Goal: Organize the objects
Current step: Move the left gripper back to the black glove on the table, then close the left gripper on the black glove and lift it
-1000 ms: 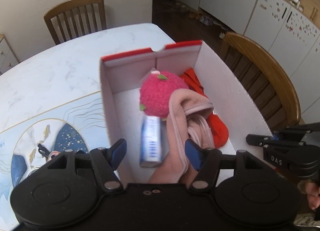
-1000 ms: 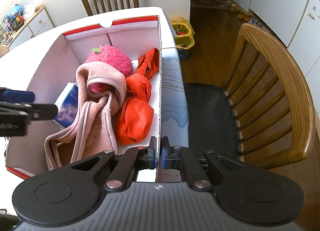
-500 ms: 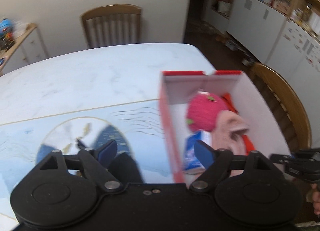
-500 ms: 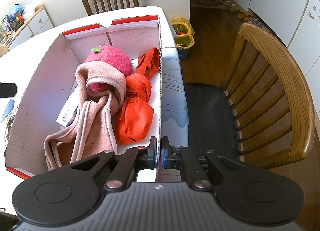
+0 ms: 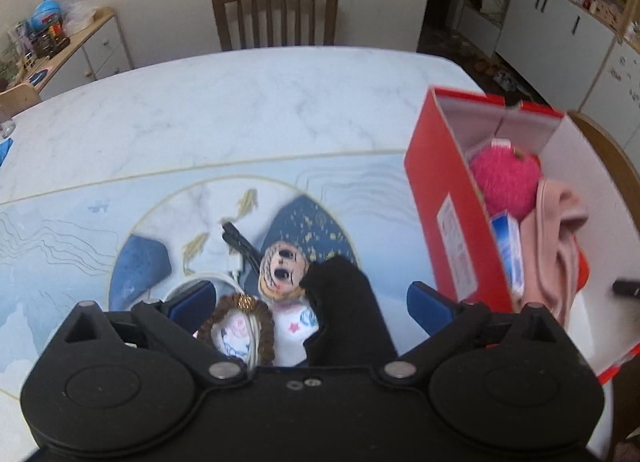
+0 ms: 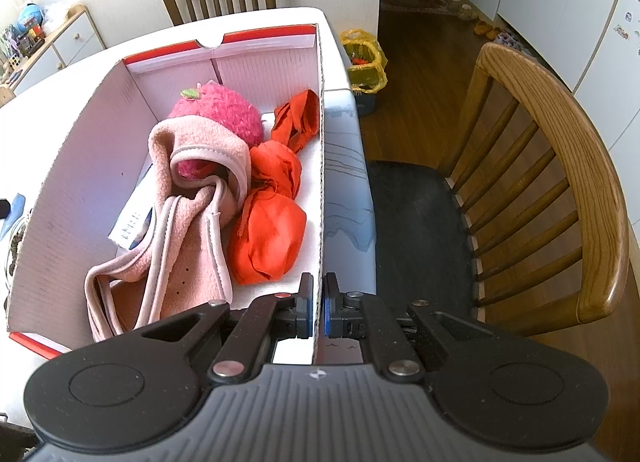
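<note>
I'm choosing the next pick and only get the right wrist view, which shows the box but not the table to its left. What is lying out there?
Observer: A small doll lies on the patterned mat, left of the red box.
Operator: Anything touching it?
Observer: A black cloth item lies against the doll's right side.
Operator: And where is the left gripper?
Observer: The left gripper hangs over both. Its jaws have just been opening and stand wide, gripping nothing.
</note>
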Demonstrator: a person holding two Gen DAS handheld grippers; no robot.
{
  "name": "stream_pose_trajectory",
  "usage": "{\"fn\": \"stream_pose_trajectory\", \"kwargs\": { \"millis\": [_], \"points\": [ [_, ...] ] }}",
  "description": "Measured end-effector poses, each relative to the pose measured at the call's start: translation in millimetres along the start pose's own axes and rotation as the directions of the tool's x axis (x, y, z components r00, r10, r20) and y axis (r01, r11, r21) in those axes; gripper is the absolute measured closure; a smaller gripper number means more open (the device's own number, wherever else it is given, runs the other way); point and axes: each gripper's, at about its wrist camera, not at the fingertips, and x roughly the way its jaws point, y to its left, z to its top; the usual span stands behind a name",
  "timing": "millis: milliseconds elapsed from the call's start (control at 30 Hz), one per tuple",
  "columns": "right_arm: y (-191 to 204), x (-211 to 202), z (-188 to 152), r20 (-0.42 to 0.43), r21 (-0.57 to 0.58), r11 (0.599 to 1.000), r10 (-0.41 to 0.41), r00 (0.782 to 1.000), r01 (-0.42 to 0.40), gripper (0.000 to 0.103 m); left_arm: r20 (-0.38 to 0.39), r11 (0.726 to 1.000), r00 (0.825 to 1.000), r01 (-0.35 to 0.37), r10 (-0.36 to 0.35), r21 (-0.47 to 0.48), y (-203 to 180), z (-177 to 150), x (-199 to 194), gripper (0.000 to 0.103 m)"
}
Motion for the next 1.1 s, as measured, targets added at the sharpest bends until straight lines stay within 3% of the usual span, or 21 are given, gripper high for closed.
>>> {"fn": "stream_pose_trajectory", "kwargs": {
  "millis": [167,433,733,900,1033,1100],
  "points": [
    [3,1,1,-0.006,-0.004,1.0,-0.012,1.0,0.012,0.099,-0.002,0.998,1.0,-0.02,0.02,0.065,-6,-20,16,0.002],
    [4,1,1,-0.013,-0.003,1.0,-0.02,1.0,0.02,0.099,0.008,0.996,1.0,-0.024,0.024,0.085,-8,-33,29,0.005],
    [4,0,0,-0.015,-0.003,1.0,-0.026,1.0,0.026,0.099,0.035,0.986,0.999,-0.045,0.04,0.16,-26,-38,33,0.028],
    [4,1,0,-0.015,-0.001,1.0,-0.029,0.999,0.029,0.099,0.002,0.989,0.998,-0.063,0.064,0.137,-25,-36,44,0.051],
    [4,1,-1,-0.015,-0.002,1.0,-0.03,0.999,0.03,0.099,0.004,0.99,0.998,-0.065,0.065,0.127,-25,-33,44,0.061],
    [3,1,-1,-0.015,0.001,1.0,-0.029,0.999,0.029,0.099,0.0,0.991,0.998,-0.055,0.056,0.124,-25,-32,44,0.074]
  ]
}}
